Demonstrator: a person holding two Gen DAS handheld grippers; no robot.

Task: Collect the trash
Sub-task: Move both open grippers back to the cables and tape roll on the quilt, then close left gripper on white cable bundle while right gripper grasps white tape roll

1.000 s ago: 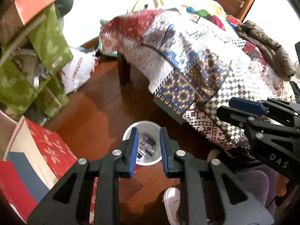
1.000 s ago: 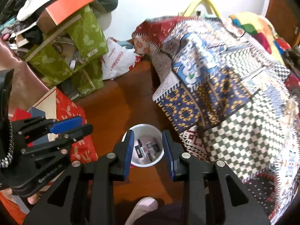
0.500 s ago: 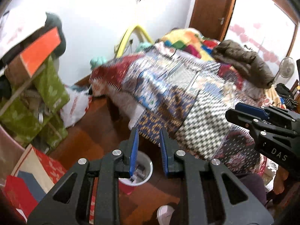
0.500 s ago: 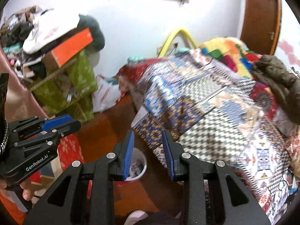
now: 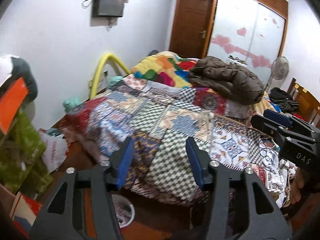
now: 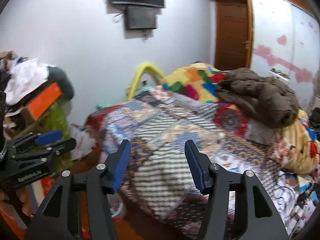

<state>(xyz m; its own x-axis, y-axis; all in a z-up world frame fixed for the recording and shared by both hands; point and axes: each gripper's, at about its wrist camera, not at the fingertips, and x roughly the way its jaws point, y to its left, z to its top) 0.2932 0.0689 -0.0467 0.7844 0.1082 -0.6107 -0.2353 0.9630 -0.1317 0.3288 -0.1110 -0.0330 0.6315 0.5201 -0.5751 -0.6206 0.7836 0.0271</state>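
A white trash bin stands on the wooden floor by the bed's near corner, half hidden behind my left gripper's finger; only its rim shows in the right wrist view. A small pale crumpled scrap lies on the patchwork quilt, and it is blurred in the right wrist view. My left gripper hangs above the bed's corner, jaws opening, nothing between them. My right gripper is beside it over the quilt, jaws also opening and empty. Each shows in the other's view: right, left.
A brown jacket and a bright blanket lie at the bed's far end. Green boxes and a white bag crowd the left. Cables and papers litter the bed's right side. A fan stands by the wardrobe.
Both grippers rose and tipped up from over the bin toward the bed. Their jaws went from narrow to wide. The bin slid to the bottom of both views.
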